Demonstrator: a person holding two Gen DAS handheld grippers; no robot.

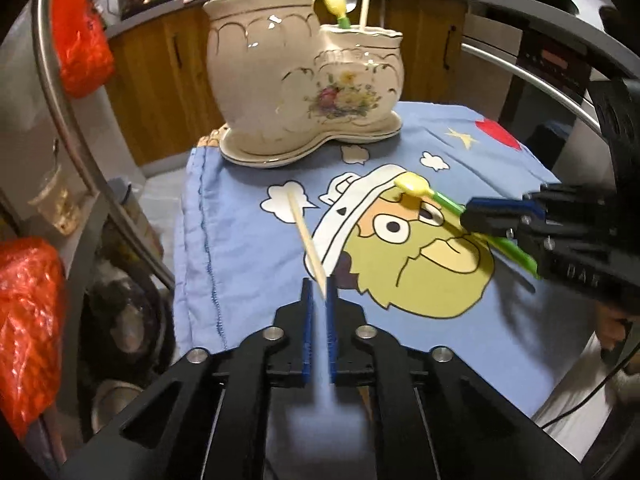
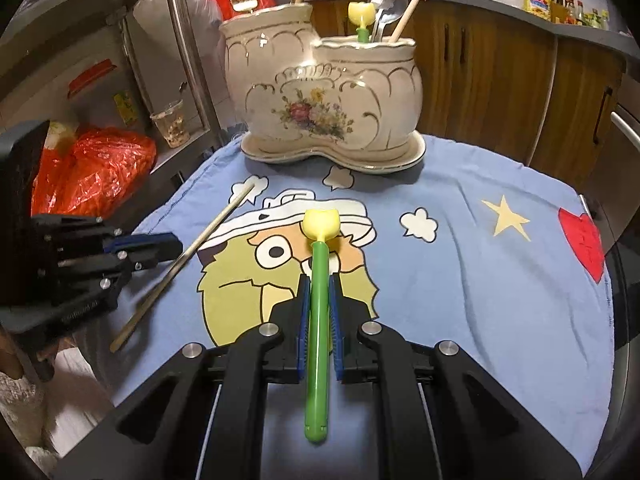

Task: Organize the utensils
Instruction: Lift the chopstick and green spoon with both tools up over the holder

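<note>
Between right gripper (image 2: 319,288) jaws, green utensil (image 2: 318,320)

blue cartoon cloth (image 2: 480,280) spread over the tabletop, a yellow star (image 2: 505,216) and red heart (image 2: 584,244) printed on it. red plastic bags (image 1: 80,40) hanging off to the side, a clear cup (image 2: 170,122) on the steel shelf, wooden cabinets (image 2: 500,92) behind, bottles (image 2: 536,0) lining the counter.

A blue cartoon-print cloth (image 2: 460,280) covers the table, bearing the ceramic holder (image 2: 320,92) and a chopstick (image 2: 180,264)
</note>
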